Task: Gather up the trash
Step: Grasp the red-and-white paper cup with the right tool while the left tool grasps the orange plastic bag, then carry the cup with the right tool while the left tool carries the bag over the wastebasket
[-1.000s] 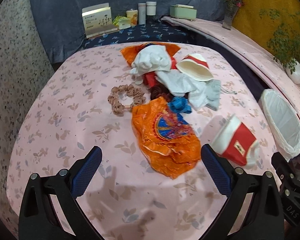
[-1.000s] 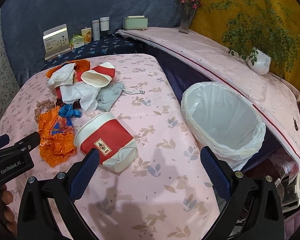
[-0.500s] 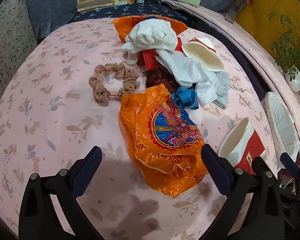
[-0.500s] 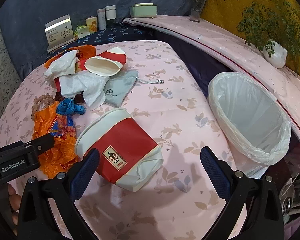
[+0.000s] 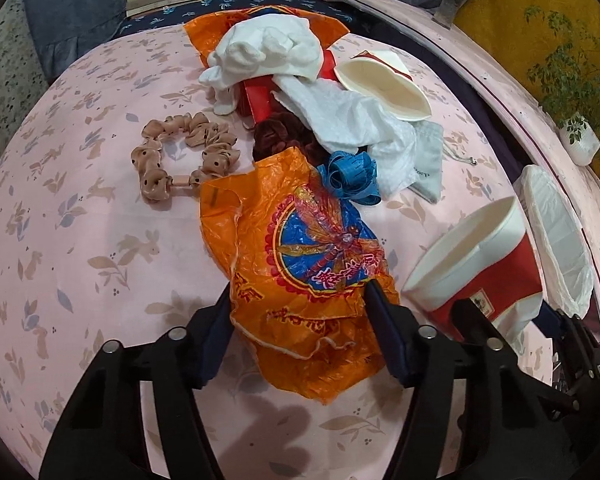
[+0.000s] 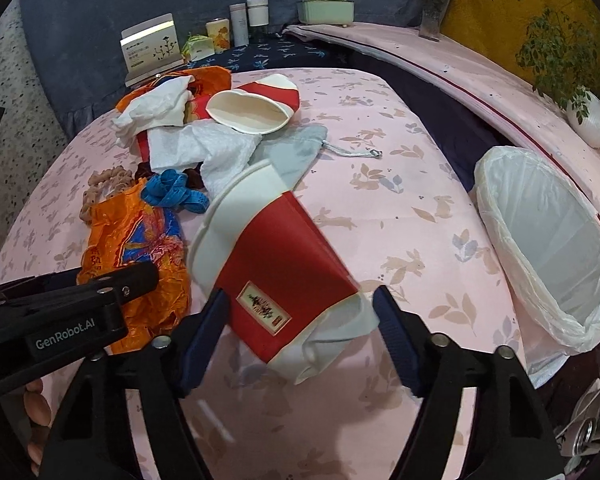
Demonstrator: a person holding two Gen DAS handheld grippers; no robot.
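A crumpled orange plastic bag (image 5: 300, 264) lies on the pink tablecloth. My left gripper (image 5: 300, 328) has its jaws around the bag's near end, partly closed and touching it. A red and white paper cup (image 6: 276, 276) lies on its side. My right gripper (image 6: 300, 320) straddles the cup's base, its jaws close to both sides. The cup also shows in the left wrist view (image 5: 476, 276). A white-lined trash bin (image 6: 548, 256) stands at the right, beside the table.
Behind lie a second paper cup (image 6: 256, 110), white tissues (image 6: 204, 148), a blue ribbon (image 6: 172, 192), a grey pouch (image 6: 296, 152), a brown scrunchie (image 5: 180, 156) and another orange bag (image 5: 268, 28). Boxes and bottles (image 6: 240, 24) stand at the far edge.
Both grippers moved forward and down. The left jaws narrowed around the orange bag's near end; the right jaws narrowed around the paper cup, which has shifted.
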